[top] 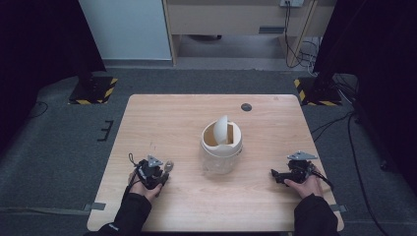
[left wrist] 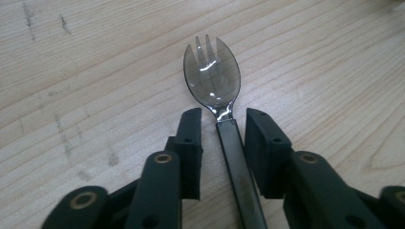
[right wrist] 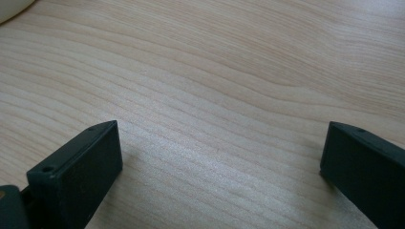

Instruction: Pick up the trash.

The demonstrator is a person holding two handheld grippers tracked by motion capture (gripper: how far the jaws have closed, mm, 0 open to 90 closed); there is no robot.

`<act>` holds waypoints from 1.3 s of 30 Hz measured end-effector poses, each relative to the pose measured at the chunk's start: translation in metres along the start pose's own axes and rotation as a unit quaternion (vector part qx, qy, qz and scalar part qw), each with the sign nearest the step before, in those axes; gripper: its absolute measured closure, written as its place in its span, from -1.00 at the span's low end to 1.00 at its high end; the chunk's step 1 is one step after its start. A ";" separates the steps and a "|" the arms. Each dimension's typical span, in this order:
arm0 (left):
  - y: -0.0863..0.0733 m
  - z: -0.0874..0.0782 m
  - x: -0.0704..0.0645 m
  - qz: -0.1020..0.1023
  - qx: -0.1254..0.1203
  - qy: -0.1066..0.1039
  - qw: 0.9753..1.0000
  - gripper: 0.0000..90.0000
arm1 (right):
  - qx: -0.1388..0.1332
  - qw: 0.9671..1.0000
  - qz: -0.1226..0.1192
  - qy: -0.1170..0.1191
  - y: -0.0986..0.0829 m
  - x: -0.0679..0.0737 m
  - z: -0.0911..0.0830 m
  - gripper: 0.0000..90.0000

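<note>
Desk (top: 172, 123) first: swing-lid bin (top: 221, 145) sits between the two grippers, lid tipped open. Left hand-held gripper (left wrist: 220, 125) has its jaws parted either side of a smoked-plastic spork (left wrist: 212, 76), handle between them, gap visible both sides, so not yet clamped. Spork lies flat on the desk, bowl ahead of the jaw tips. Right hand-held gripper (right wrist: 219, 143) wide open, empty. Pickup not done. Spork's handle end is cut off below the jaws.

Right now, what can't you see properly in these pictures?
- Spork: left gripper view's bottom edge cuts off its handle end, between the left gripper jaws.
- Small bin: in the high view, its tilted lid hides the inside.
- Right gripper: right gripper view's edges crop its open jaws.
</note>
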State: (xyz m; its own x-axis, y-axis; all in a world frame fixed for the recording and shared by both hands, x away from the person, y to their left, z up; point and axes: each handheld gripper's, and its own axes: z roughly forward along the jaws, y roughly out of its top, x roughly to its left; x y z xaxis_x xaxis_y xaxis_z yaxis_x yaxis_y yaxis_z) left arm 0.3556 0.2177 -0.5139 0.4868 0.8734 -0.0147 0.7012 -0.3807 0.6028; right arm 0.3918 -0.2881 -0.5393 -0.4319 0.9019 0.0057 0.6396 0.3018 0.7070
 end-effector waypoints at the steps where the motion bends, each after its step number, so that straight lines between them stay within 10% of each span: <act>1: 0.000 0.000 0.001 -0.001 0.000 0.000 1.000 0.54 | 0.000 1.000 0.000 0.000 0.000 0.000 0.000 -0.98; 15: 0.001 -0.001 0.015 -0.036 0.004 -0.031 0.999 0.77 | 0.000 1.000 0.000 0.000 0.000 0.000 0.000 -0.98; 21: 0.005 -0.013 0.018 -0.048 -0.036 -0.043 0.997 0.77 | 0.000 1.000 0.000 0.000 0.000 0.000 0.000 -0.98; 39: 0.016 -0.063 0.019 -0.052 -0.201 -0.053 0.977 0.77 | 0.003 1.000 0.010 0.013 0.006 0.001 -0.005 -0.54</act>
State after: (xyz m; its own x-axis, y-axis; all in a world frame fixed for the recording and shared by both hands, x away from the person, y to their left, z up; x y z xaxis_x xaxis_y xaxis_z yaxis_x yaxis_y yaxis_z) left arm 0.3436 0.2472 -0.4543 0.4902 0.8563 -0.1628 0.4995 -0.1229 0.8576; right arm 0.3924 -0.2873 -0.5311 -0.4355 0.8994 0.0384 0.6521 0.2858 0.7022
